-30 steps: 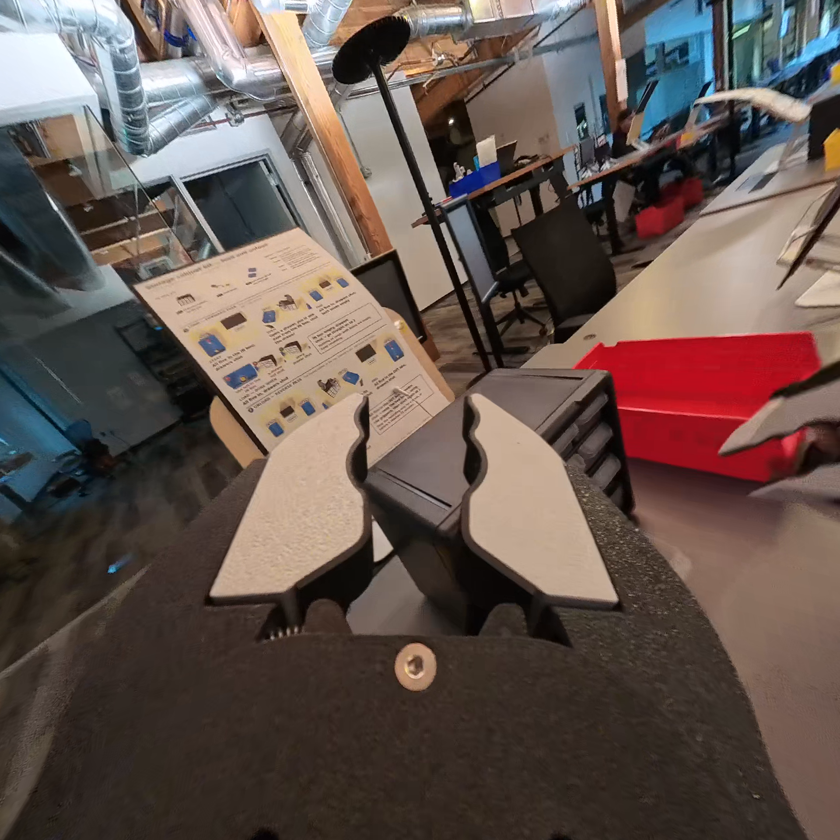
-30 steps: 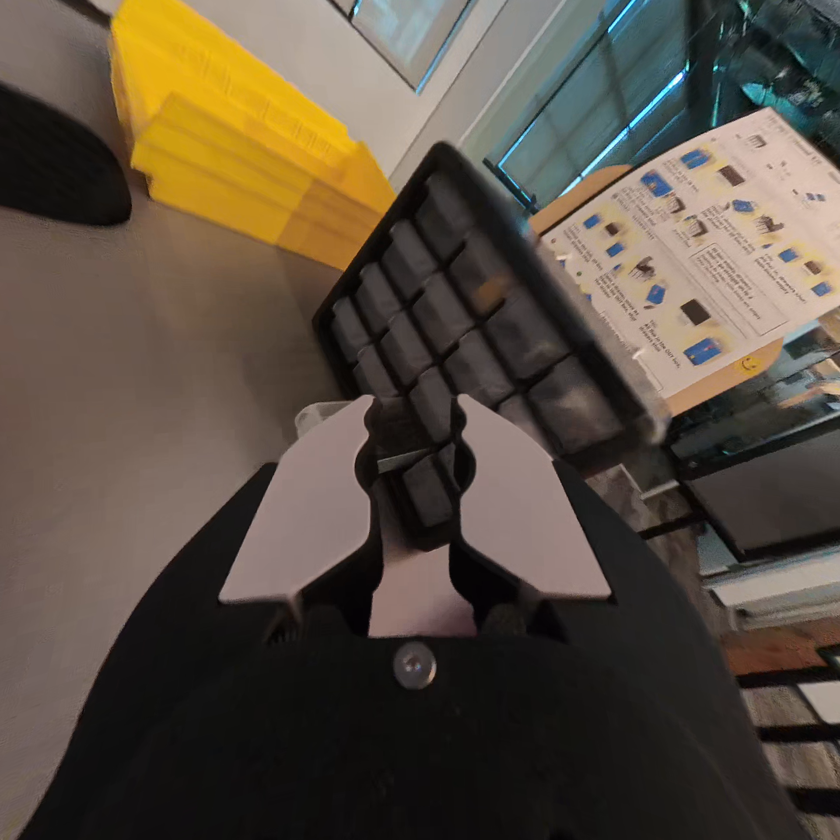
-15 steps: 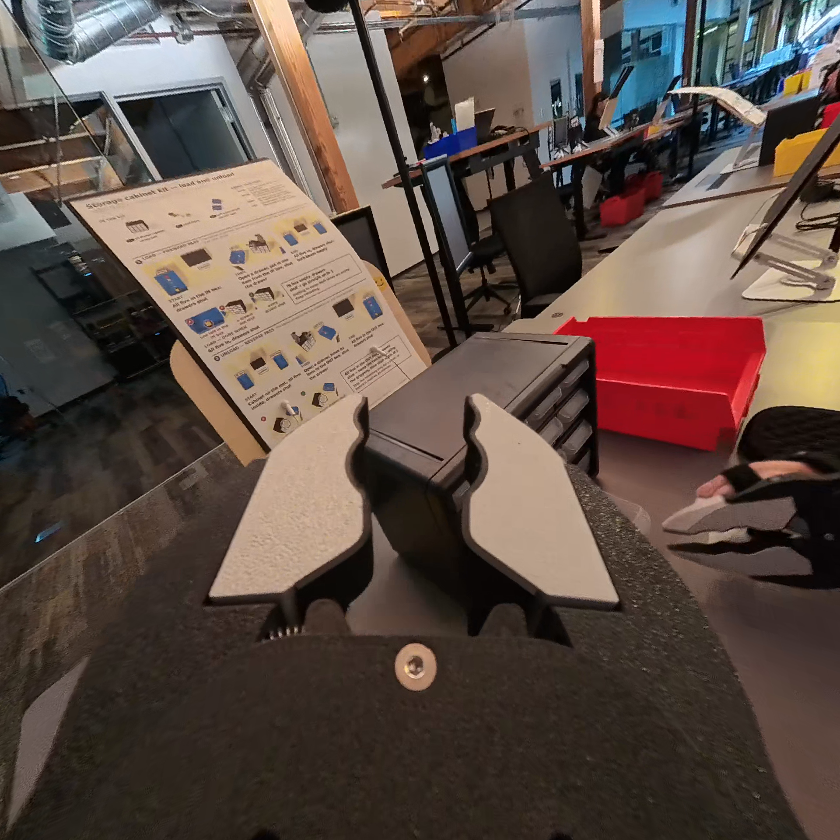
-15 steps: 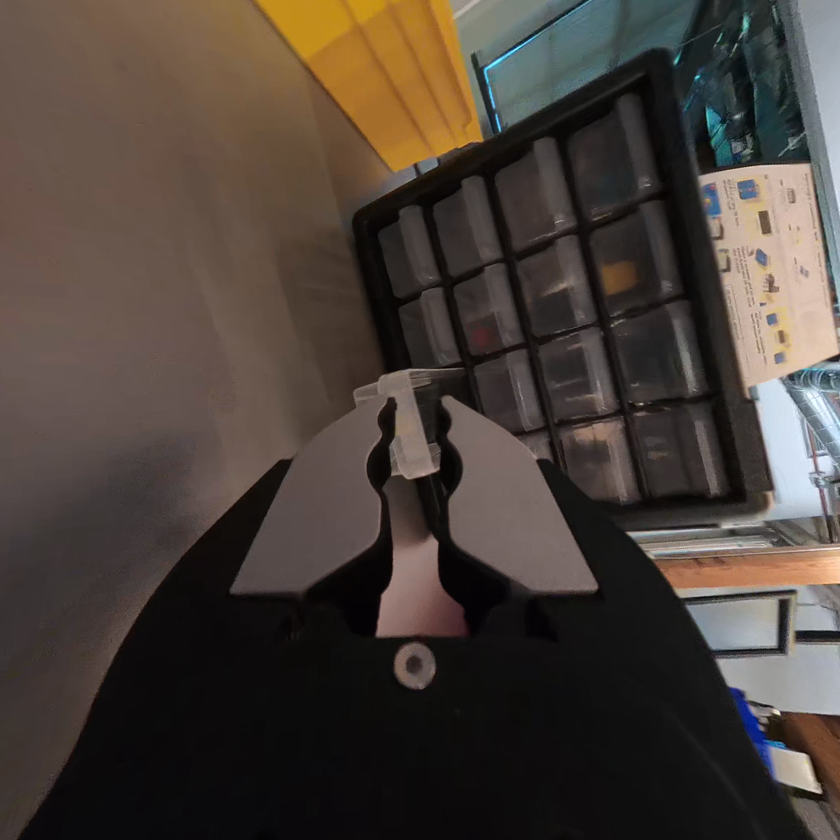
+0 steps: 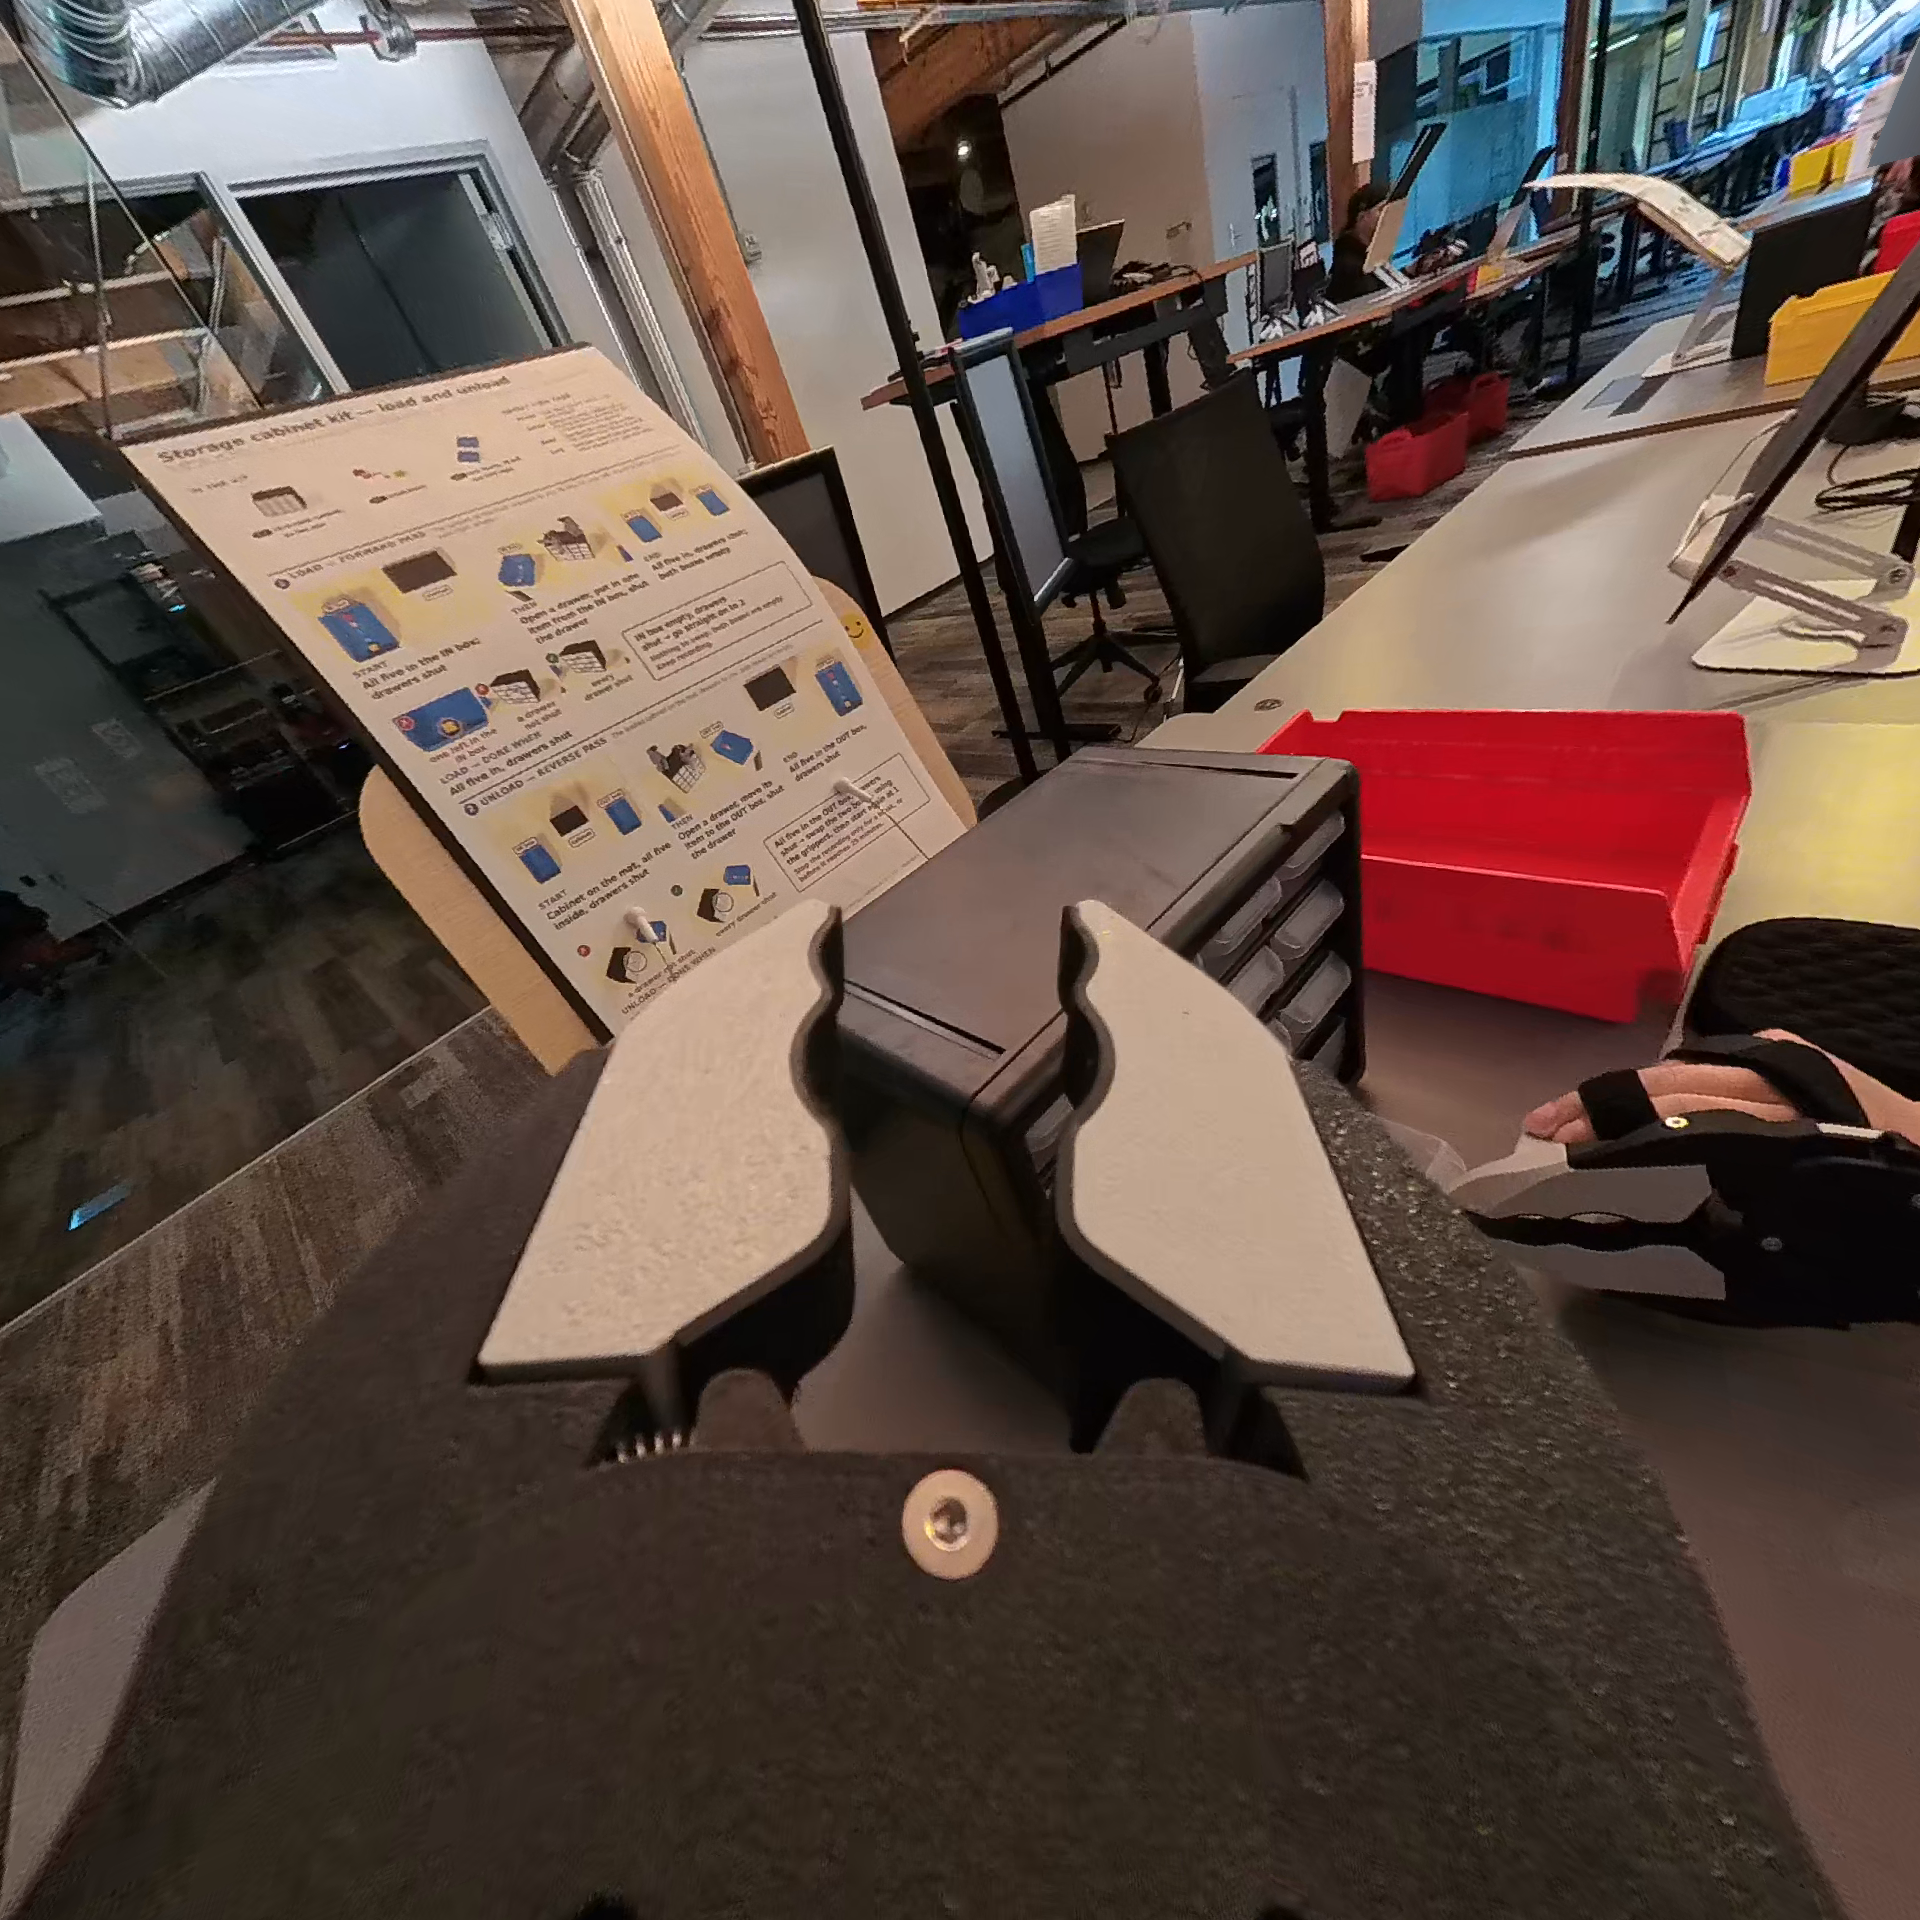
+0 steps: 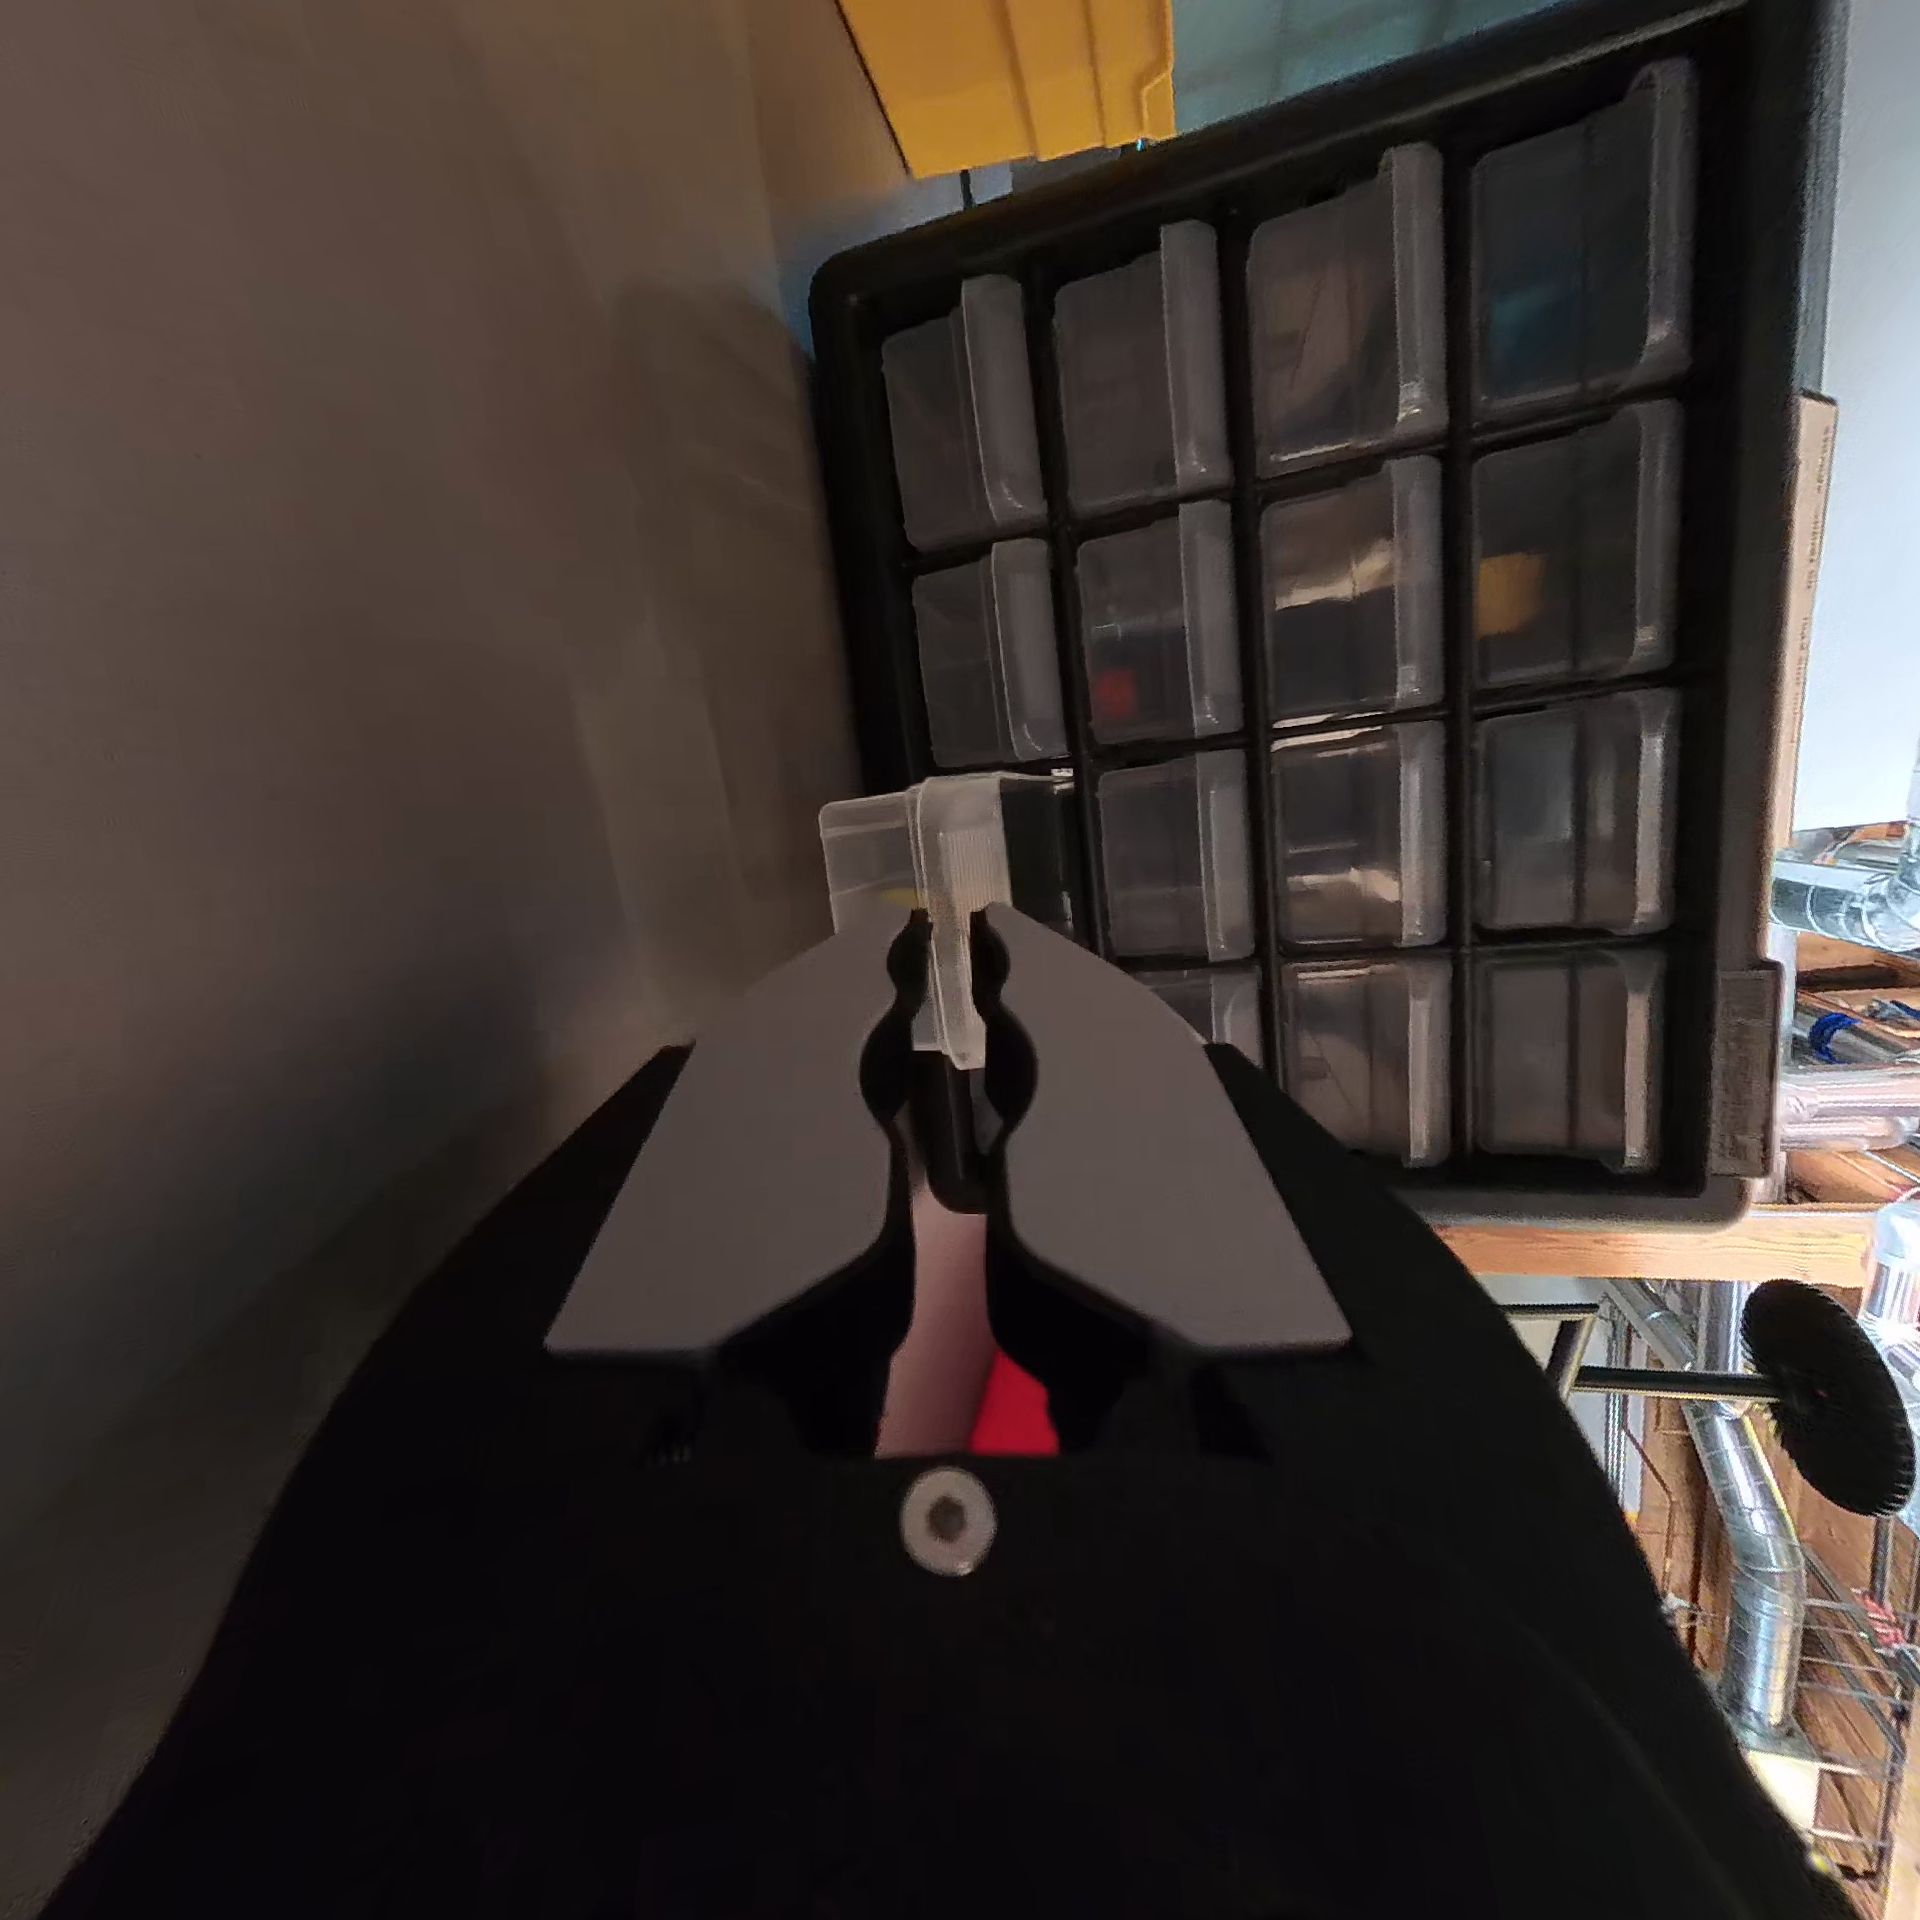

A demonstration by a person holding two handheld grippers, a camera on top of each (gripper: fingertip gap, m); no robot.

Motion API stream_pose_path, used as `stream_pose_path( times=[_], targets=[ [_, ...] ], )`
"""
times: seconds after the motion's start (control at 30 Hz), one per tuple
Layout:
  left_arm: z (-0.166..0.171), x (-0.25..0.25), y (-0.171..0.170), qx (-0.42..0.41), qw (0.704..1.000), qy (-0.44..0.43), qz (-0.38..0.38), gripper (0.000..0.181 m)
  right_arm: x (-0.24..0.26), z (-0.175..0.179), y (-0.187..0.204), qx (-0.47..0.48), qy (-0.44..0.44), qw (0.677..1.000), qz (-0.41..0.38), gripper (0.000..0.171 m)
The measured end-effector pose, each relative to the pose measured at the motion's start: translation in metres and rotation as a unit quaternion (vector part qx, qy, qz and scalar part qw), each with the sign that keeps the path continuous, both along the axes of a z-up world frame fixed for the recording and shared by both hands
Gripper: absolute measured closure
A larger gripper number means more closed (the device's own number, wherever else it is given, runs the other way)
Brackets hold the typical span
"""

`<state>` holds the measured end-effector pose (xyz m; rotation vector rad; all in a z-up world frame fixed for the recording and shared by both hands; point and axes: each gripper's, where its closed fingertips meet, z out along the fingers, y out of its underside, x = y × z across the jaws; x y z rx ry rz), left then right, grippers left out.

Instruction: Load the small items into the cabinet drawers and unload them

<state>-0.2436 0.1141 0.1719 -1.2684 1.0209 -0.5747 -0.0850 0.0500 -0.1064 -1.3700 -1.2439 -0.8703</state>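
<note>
Your right gripper (image 6: 948,935) pinches a clear drawer (image 6: 914,852)'s tab, contents unclear; your left gripper (image 5: 945,935) grips the cabinet (image 5: 1091,894)'s near corner.

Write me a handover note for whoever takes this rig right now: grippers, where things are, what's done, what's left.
Left gripper: closed on the cabinet's near corner, steadying it on the table.
Right gripper: shut on the handle of a clear drawer, pulled partly out of the cabinet front.
Other drawers look shut; red, yellow and blue items show inside some.
Red bin sits beyond the cabinet; its contents are hidden.
Done: drawer gripped and started open.
Left: open it fully and handle its item; load or unload phase can't be told.
</note>
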Motion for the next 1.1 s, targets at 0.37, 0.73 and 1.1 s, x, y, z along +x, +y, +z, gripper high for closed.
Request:
stream_pose_path(
  times=[0.37,0.73,1.1],
  targets=[
    [0.003,-0.009,0.005,-0.009,1.0,-0.017,0.004,0.142,0.007,0.0,0.019,-0.007,0.001,1.0,-0.009,0.162],
    [-0.002,-0.001,0.006,-0.013,1.0,-0.007,-0.005,0.143,0.011,0.002,0.035,-0.013,0.009,1.0,-0.018,0.162],
    [-0.004,0.002,0.006,-0.018,1.0,-0.003,-0.01,0.143,0.014,0.002,0.054,-0.016,0.004,1.0,-0.025,0.162]
  ],
)
